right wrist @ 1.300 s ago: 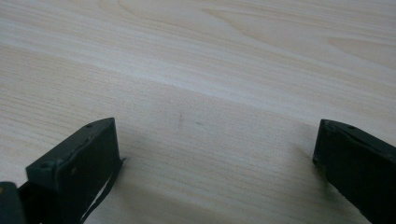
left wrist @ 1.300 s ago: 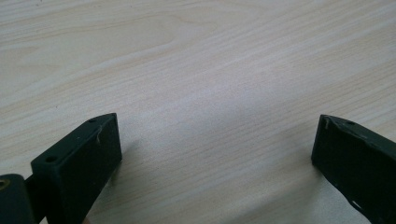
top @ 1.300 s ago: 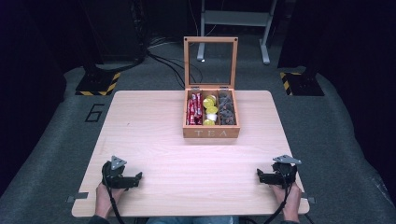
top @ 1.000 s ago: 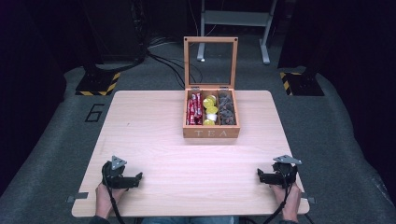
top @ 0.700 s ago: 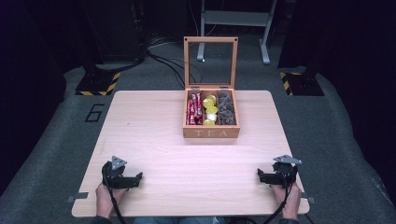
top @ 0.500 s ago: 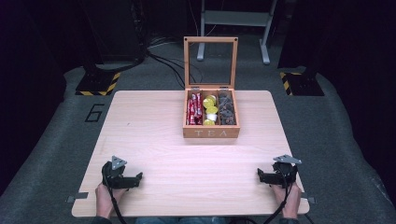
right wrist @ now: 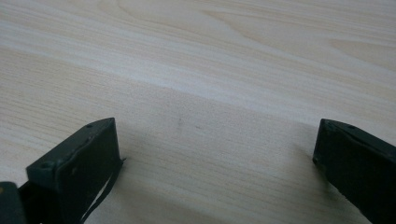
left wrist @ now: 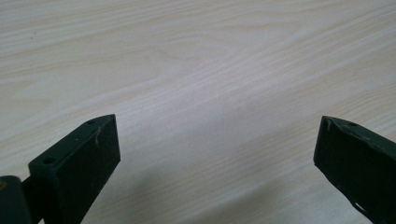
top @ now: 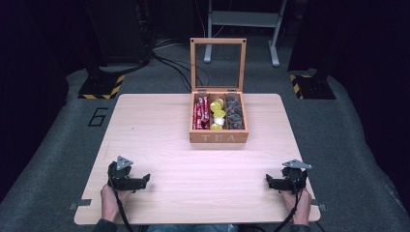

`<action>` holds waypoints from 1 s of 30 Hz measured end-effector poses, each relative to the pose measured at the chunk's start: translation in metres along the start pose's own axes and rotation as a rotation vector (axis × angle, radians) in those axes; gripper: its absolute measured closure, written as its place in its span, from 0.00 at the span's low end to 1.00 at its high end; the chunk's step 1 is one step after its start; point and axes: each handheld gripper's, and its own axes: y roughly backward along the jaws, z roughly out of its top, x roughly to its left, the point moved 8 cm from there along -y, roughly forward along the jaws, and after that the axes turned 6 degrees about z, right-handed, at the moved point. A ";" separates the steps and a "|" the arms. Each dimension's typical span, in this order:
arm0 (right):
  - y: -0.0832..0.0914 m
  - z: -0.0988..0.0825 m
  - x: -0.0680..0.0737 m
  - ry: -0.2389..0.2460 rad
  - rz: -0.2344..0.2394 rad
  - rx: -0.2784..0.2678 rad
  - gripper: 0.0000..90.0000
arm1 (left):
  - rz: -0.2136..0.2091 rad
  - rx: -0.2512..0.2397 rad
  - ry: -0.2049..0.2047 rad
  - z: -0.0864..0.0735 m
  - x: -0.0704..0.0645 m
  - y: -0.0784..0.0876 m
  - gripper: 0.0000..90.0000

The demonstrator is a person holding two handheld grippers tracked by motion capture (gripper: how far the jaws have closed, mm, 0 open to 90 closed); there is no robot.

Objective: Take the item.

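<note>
A pale wooden table (top: 159,130) stands on grey carpet, its grain running across both gripper views. Toward the far edge, right of centre, sits a wooden tea box (top: 218,126) with its glass-paned lid (top: 218,65) raised upright and the word TEA on its front wall. Inside, red packets (top: 200,112) fill the left compartment, yellow-topped capsules (top: 217,114) the middle one, and dark grey-brown pieces (top: 234,113) the right one. Near the front left corner, the left gripper (top: 144,179) rests low over the table in a person's left hand (top: 111,202), jaws pointing toward the middle; in its own view the two black jaws stand wide apart with nothing but bare wood between them. Near the front right corner, the right gripper (top: 267,181) mirrors it in the right hand (top: 299,207), jaws likewise spread wide and gripping nothing. Both grippers lie well apart from the box, a cable (top: 121,212) trailing from the left one off the front edge.
</note>
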 end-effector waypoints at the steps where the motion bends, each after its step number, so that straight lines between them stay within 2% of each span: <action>1: 0.000 0.000 0.000 -0.003 -0.001 0.001 0.00 | -0.011 0.002 -0.006 0.005 -0.004 0.000 0.01; 3: 0.000 0.000 0.000 -0.003 -0.001 0.001 0.00 | -0.015 0.002 -0.019 0.012 -0.007 0.001 0.01; 7: 0.000 0.000 0.001 -0.007 -0.002 0.002 0.00 | -0.022 -0.018 -0.012 0.023 -0.013 0.002 0.01; 11: 0.000 0.000 0.000 -0.004 -0.002 0.000 0.00 | -0.053 -0.034 -0.009 0.043 -0.023 0.000 0.02; 12: 0.000 0.000 0.000 -0.004 -0.002 0.000 0.00 | -0.053 -0.034 -0.009 0.043 -0.023 0.000 0.02; 14: 0.000 0.000 0.000 -0.004 -0.002 0.000 0.00 | -0.060 -0.034 -0.020 0.051 -0.027 0.000 0.02; 15: 0.000 0.000 0.000 -0.004 -0.002 0.000 0.00 | -0.064 -0.039 -0.026 0.060 -0.029 -0.001 0.02; 16: 0.000 0.000 0.000 -0.004 -0.002 0.000 0.00 | -0.064 -0.039 -0.026 0.060 -0.029 -0.001 0.02; 19: 0.000 0.000 0.000 -0.007 -0.001 -0.001 0.00 | -0.083 -0.053 -0.016 0.078 -0.036 -0.004 0.02; 20: 0.000 0.000 0.001 -0.015 -0.004 -0.005 0.00 | -0.083 -0.053 -0.016 0.078 -0.036 -0.004 0.02; 21: 0.000 0.000 0.001 -0.018 -0.005 -0.007 0.00 | -0.089 -0.051 -0.030 0.085 -0.040 -0.006 0.02; 30: 0.000 0.000 0.001 -0.020 -0.007 -0.008 0.00 | -0.107 -0.077 -0.037 0.112 -0.056 -0.018 0.03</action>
